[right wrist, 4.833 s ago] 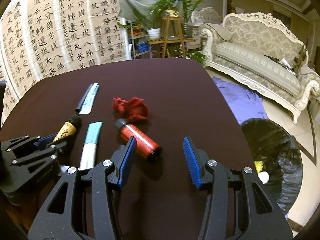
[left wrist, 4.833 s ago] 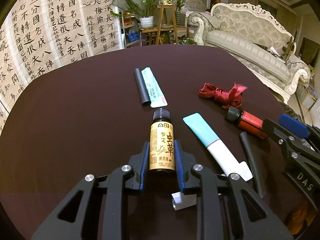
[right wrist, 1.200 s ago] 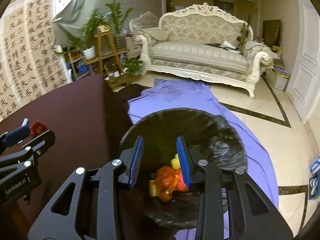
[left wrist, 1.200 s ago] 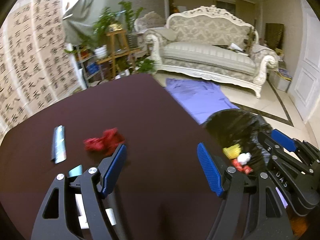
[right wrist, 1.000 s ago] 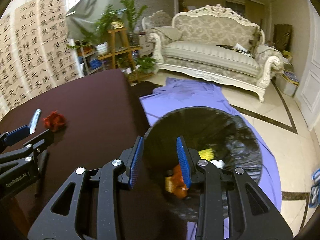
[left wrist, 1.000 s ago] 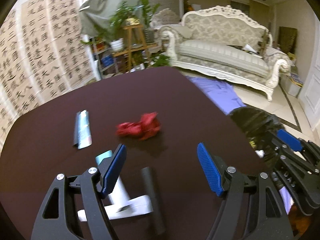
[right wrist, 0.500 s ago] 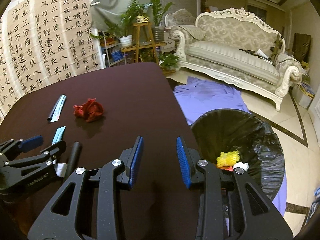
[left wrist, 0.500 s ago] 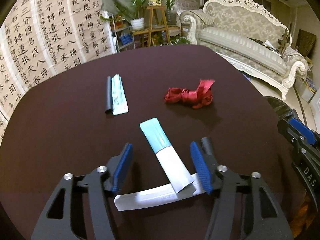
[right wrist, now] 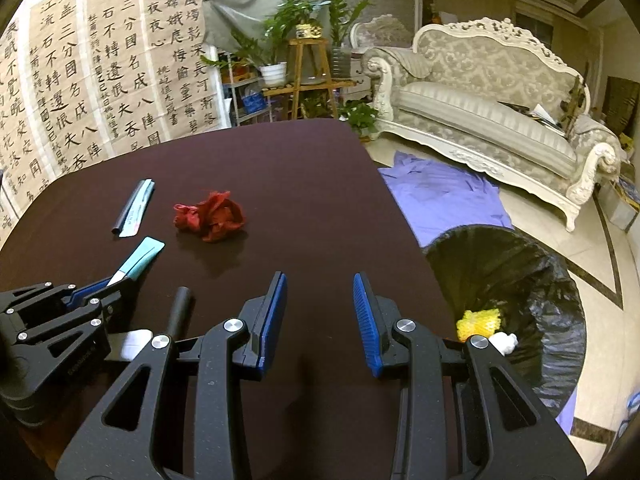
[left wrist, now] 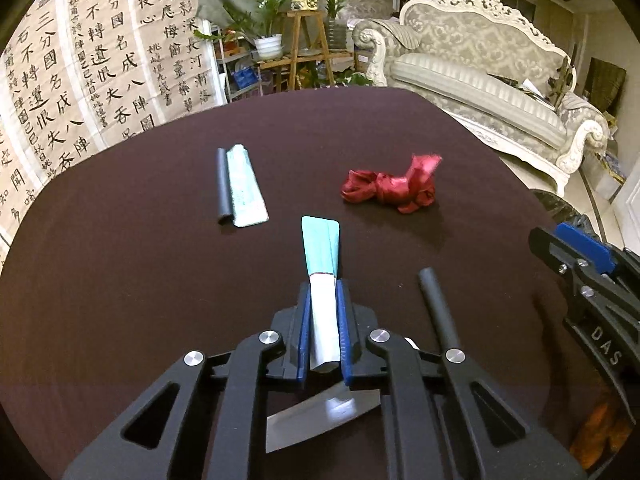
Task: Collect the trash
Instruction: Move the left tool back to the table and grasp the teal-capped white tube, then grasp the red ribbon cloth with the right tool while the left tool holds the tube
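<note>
My left gripper (left wrist: 323, 286) is shut on a teal and white tube (left wrist: 321, 251) that lies on the dark table (left wrist: 120, 280); the tube also shows in the right wrist view (right wrist: 140, 258). My right gripper (right wrist: 320, 284) is open and empty above the table's right part, near the black trash bag (right wrist: 520, 280). A crumpled red cloth (left wrist: 390, 188) lies further back, also in the right wrist view (right wrist: 212, 216). A black stick (left wrist: 438, 308) lies right of the left gripper. A black and pale green packet (left wrist: 238, 186) lies at the back left.
The trash bag stands on the floor right of the table and holds a yellow item (right wrist: 480, 322) and a white one (right wrist: 504, 342). A purple cloth (right wrist: 444, 196) lies on the floor. A white sofa (right wrist: 492, 120) and plant stand (right wrist: 308, 76) are behind.
My left gripper has closed on the teal and white tube. My right gripper has swung from over the trash bag to above the table edge, still open.
</note>
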Available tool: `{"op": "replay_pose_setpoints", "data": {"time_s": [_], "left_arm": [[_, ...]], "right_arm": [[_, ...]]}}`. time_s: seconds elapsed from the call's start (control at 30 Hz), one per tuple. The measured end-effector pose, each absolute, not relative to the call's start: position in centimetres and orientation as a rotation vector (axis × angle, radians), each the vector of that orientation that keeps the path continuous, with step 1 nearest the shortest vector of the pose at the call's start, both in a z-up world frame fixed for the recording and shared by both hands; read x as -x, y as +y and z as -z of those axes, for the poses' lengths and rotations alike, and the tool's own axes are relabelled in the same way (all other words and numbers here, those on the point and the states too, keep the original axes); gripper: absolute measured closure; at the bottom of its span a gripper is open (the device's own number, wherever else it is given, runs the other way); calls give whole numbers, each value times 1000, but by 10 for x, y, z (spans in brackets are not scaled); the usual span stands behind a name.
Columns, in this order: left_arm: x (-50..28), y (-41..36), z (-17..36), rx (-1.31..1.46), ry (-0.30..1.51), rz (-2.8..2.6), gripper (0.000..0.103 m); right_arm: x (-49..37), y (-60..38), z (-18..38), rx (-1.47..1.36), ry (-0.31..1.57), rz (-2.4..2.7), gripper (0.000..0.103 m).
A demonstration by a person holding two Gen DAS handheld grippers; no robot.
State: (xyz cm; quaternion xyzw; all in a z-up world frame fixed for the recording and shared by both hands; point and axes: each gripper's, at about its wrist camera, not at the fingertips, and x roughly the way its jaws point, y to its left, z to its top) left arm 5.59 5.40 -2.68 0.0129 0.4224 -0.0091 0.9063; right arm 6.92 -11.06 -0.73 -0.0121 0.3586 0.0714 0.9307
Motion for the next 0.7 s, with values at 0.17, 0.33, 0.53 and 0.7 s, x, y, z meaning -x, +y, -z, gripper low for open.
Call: {"op": "replay_pose_setpoints", "data": {"time_s": [0.17, 0.33, 0.53, 0.7], "left_arm": [[-57, 70, 16, -16, 839, -3, 90], [-63, 92, 14, 6, 830, -43, 90], [-70, 117, 14, 9, 821, -88, 90], [-74, 128, 17, 18, 829, -100, 90]], "right_arm": [[-79, -93, 2, 44, 725, -190, 56], [-93, -68, 2, 77, 726, -238, 46], [-118, -38, 10, 109, 780, -297, 38], [-131, -27, 12, 132, 796, -298, 38]]}}
